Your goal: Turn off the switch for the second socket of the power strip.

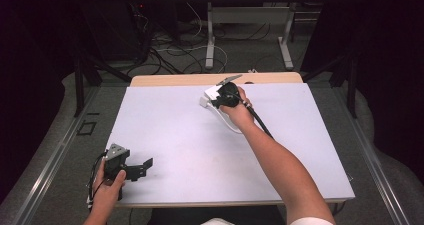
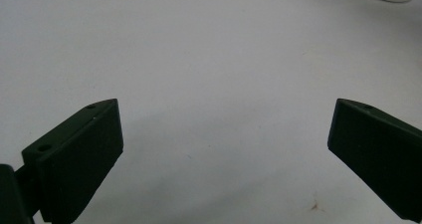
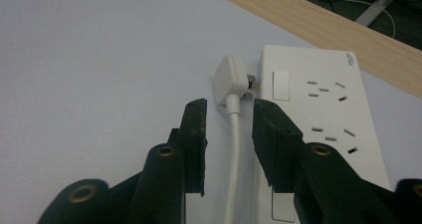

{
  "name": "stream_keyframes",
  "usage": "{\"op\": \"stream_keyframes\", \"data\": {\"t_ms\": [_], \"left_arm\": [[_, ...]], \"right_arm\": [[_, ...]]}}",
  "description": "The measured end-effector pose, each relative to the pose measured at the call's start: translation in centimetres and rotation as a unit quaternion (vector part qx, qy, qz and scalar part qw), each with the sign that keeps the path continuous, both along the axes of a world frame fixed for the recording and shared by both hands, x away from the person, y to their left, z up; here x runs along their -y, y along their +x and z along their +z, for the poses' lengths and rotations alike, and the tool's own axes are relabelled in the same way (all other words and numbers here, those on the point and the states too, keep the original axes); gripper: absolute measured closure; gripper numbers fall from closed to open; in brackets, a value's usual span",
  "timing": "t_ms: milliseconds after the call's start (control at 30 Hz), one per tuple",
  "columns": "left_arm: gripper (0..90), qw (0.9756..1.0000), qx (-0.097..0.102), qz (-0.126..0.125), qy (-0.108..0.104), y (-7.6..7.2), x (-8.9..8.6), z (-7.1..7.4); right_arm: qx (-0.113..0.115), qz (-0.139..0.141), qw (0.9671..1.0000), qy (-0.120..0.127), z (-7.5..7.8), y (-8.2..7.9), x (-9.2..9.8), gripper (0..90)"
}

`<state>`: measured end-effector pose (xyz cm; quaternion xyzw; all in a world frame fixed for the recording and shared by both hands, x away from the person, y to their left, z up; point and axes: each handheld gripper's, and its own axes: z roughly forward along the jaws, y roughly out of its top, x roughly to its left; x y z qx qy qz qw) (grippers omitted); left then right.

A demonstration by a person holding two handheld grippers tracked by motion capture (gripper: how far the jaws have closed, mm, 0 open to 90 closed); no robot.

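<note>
Plug point(image 3: 228, 78): white, hard plastic, and I judge it light; it lies on the desk point(image 3: 89, 59) with its prongs just at the side of the power strip point(image 3: 318, 109), at the far middle of the desk.
Cord point(image 3: 234, 154): thin, limp, probably slippery; it runs between my right fingers point(image 3: 196, 134).
Best hold: I would clamp the plug's flat sides, not the cord.
Right gripper point(image 3: 230, 115): fingers apart, straddling the cord without pressing it.
Left gripper point(image 2: 224, 134): fingers wide apart over bare desk, near corner.
Count: one plug, one cord, one power strip, two grippers.
</note>
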<state>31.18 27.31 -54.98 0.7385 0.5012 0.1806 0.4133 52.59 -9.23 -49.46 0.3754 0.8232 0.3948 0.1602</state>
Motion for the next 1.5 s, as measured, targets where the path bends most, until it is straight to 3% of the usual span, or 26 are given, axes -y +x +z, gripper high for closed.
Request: {"op": "stream_keyframes", "data": {"t_ms": [33, 67, 533, 733, 1067, 1300, 1500], "left_arm": [[0.8, 1.0, 0.0, 0.0, 0.0, 0.0, 0.0, 0.0], [0.9, 1.0, 0.0, 0.0, 0.0, 0.0, 0.0, 0.0], [0.8, 1.0, 0.002, 0.0, -0.001, 0.0, 0.1, 0.1], [0.8, 1.0, 0.0, 0.0, 0.0, 0.0, 0.1, 0.1], [0.8, 1.0, 0.002, 0.002, -0.002, 0.0, 0.2, 0.0], [0.8, 1.0, 0.0, 0.004, -0.004, 0.0, 0.2, 0.0], [0.9, 1.0, 0.0, 0.005, -0.004, 0.0, 0.2, 0.0]], "right_arm": [[0.006, 0.0, 0.9999, 0.011, 0.0, -0.1, 0.0, 64.8], [0.002, -0.002, 1.0, 0.0, 0.3, -0.2, 0.1, 63.6], [-0.01, 0.003, 0.9998, 0.015, 1.6, -2.5, 1.2, 51.0], [-0.027, -0.001, 0.9993, 0.026, 2.0, -3.4, 2.0, 46.5], [-0.028, -0.006, 0.9994, 0.018, 2.5, -4.7, 3.6, 38.0], [-0.035, -0.001, 0.9989, 0.032, 3.1, -5.8, 4.5, 38.2], [-0.04, 0.0, 0.9987, 0.03, 3.4, -7.0, 5.1, 38.6]]}}
